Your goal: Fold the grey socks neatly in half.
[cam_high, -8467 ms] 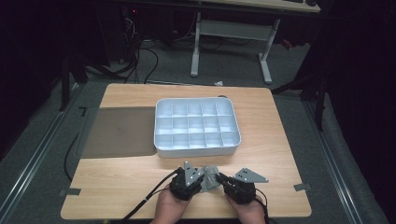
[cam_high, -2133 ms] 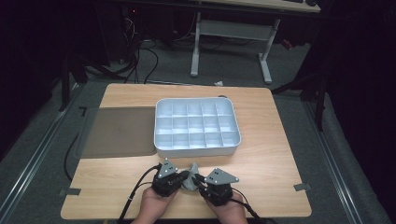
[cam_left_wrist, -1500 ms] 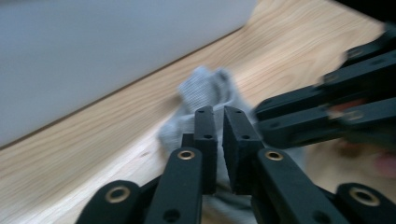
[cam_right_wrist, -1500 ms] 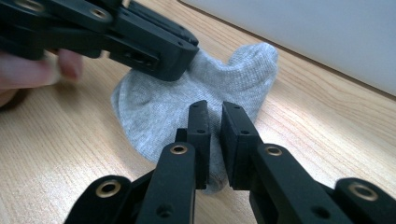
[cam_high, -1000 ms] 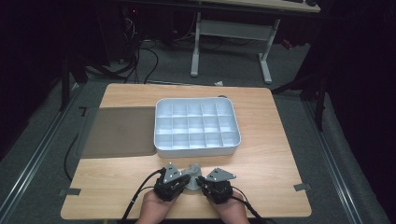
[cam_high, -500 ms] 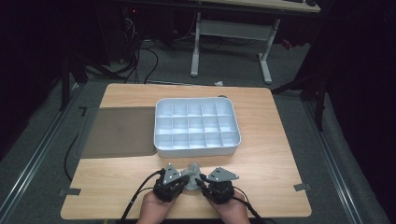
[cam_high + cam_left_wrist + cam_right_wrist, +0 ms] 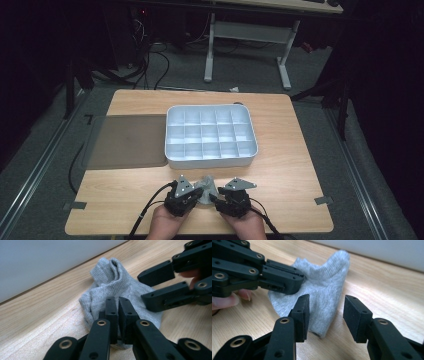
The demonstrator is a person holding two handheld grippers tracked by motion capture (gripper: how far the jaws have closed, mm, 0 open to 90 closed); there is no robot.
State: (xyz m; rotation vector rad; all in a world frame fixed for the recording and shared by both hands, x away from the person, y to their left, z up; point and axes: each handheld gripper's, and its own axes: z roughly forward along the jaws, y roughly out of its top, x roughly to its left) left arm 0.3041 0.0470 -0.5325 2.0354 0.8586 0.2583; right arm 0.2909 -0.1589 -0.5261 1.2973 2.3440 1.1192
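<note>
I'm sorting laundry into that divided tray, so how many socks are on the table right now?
1. A single grey sock lies bunched on the wooden table, in front of the white compartment tray, between the left hand-held gripper and right hand-held gripper. A second could be folded inside it.

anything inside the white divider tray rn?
The white divider tray looks bare in every compartment seen from the high view. Its front wall hides a sliver of the nearest row's floors. The grey sock lies outside it, on the table in front.
</note>
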